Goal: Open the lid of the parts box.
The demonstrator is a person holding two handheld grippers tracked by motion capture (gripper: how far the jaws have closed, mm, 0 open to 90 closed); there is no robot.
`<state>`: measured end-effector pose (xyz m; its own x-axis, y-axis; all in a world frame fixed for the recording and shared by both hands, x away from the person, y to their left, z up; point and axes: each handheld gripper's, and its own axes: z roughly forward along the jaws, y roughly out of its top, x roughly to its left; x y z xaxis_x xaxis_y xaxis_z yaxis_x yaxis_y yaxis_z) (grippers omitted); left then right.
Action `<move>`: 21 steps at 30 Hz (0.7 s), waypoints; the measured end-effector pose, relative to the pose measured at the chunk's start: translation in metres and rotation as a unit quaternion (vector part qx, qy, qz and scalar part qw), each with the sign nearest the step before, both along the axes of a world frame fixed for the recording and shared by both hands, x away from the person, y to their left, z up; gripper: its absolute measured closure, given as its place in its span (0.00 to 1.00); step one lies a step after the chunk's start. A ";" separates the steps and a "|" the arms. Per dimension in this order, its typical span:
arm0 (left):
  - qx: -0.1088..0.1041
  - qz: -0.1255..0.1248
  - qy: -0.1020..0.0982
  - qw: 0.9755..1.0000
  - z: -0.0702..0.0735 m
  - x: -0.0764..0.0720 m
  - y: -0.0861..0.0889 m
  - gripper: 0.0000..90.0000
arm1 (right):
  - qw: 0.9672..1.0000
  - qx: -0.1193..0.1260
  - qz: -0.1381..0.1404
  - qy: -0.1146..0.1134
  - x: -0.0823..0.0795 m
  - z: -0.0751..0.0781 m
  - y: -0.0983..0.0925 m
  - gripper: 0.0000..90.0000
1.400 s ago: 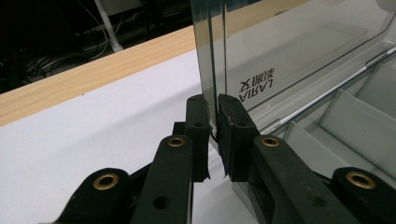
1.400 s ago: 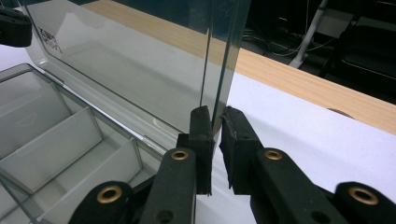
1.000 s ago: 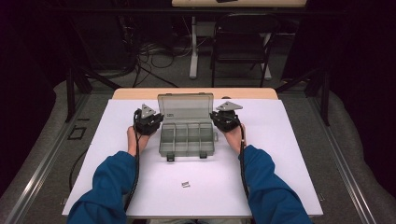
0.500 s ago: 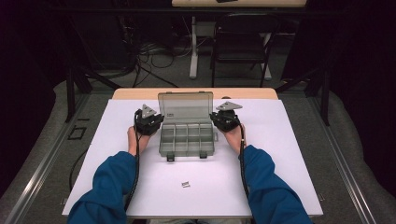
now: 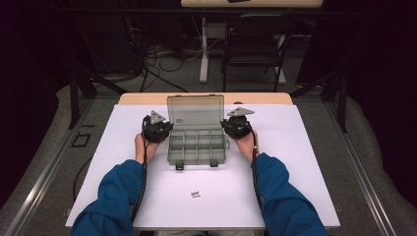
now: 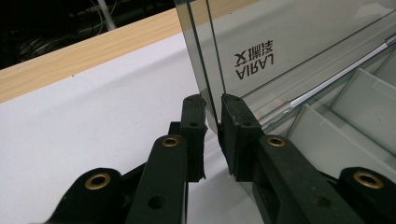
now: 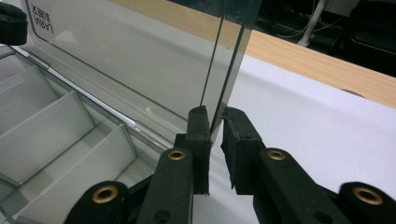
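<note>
A clear plastic organiser box [image 5: 196,145] sits at the middle of the white table [image 5: 305,162], its lid [image 5: 195,112] raised upright at the far side. The tray is split by thin walls into several compartments, and every one that shows is bare. Two dark latches [image 5: 179,166] hang from its near edge.

The left gripper [image 5: 158,131] stands at the lid's left edge. In the left gripper view the edge of the lid [image 6: 205,70] runs down between the narrowly parted jaws; the jaws have just been opening, and a slim gap shows beside the plastic. The right gripper [image 5: 237,126] stands at the lid's right edge. In the right gripper view the lid [image 7: 229,60] likewise sits between its narrow jaws, which have also just been opening, no longer pressing it.

Nearer the person, apart from the box, a small metal piece [image 5: 195,194] lies on the table. A strip of wood [image 5: 142,99] borders the far side. Beyond it the room is dark, with a black chair [image 5: 254,46], a table leg [image 5: 203,49] and cables [image 5: 152,54] on the grey floor.
</note>
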<state>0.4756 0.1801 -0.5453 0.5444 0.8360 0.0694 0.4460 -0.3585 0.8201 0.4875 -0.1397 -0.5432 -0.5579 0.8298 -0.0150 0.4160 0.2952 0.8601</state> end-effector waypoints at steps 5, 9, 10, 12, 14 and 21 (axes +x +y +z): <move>0.000 0.004 -0.003 1.000 0.000 0.000 0.001 0.84 | 1.000 -0.004 -0.005 0.007 0.001 -0.003 0.001 0.82; -0.004 0.015 -0.006 1.000 0.000 0.000 0.003 0.73 | 1.000 -0.005 -0.006 0.006 0.001 -0.002 0.000 0.78; -0.003 0.016 -0.007 1.000 0.001 0.000 0.003 0.68 | 1.000 -0.004 -0.005 0.006 0.001 -0.001 0.000 0.76; -0.002 0.017 -0.006 1.000 0.002 0.000 0.003 0.61 | 1.000 -0.004 -0.004 0.005 0.000 0.000 0.000 0.72; -0.002 0.019 -0.005 1.000 0.003 -0.001 0.003 0.53 | 1.000 -0.004 0.001 0.006 -0.001 0.000 0.001 0.68; -0.011 0.023 -0.005 1.000 0.008 -0.004 0.005 0.35 | 1.000 -0.003 0.006 0.006 -0.004 0.005 0.000 0.47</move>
<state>0.4718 0.1855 -0.5377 0.5052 0.8611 0.0564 0.4528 -0.3202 0.8321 0.4836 -0.1399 -0.5377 -0.5677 0.8231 -0.0132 0.4220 0.3047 0.8538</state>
